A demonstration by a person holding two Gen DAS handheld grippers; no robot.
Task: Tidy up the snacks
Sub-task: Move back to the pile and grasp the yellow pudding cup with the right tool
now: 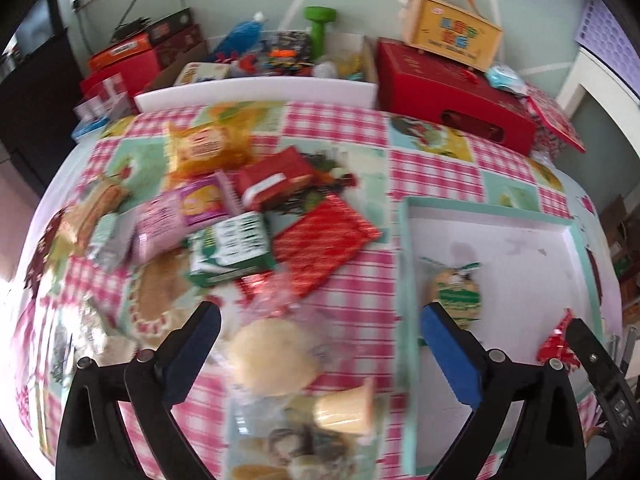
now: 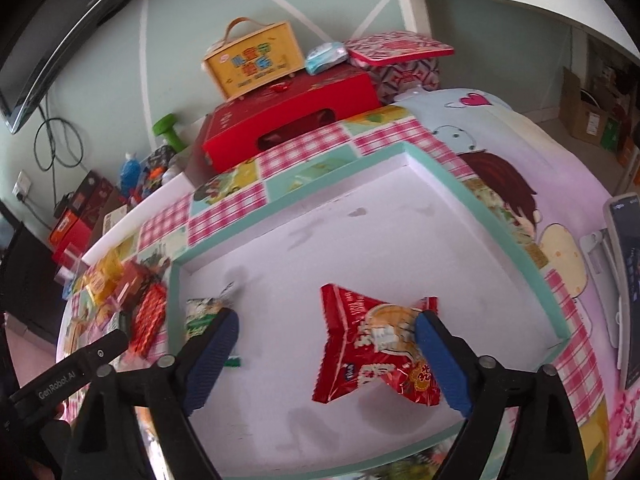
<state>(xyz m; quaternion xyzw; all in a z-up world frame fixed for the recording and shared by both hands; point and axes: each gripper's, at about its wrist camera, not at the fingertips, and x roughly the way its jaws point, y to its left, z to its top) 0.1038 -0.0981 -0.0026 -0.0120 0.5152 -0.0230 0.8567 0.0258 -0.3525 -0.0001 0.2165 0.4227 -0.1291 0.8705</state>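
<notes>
A white tray with a teal rim [image 2: 516,248] lies on the checked tablecloth. In it a red snack packet [image 2: 376,348] lies flat between the jaws of my right gripper [image 2: 326,320], which is open; the right pad overlaps the packet's edge in this view. A round green-wrapped snack [image 2: 200,316] sits at the tray's left side, also visible in the left wrist view as the green-wrapped snack [image 1: 456,288]. My left gripper [image 1: 320,316] is open above a pale round snack in clear wrap [image 1: 272,356]. Beyond it lies a blurred pile of snacks [image 1: 232,216] left of the tray rim [image 1: 404,280].
A red box [image 2: 288,120] with a yellow handled case [image 2: 252,64] on it stands behind the tray. A white bin [image 1: 256,88] of odds and a green dumbbell [image 1: 318,28] are at the back. A phone [image 2: 628,280] lies at the table's right edge.
</notes>
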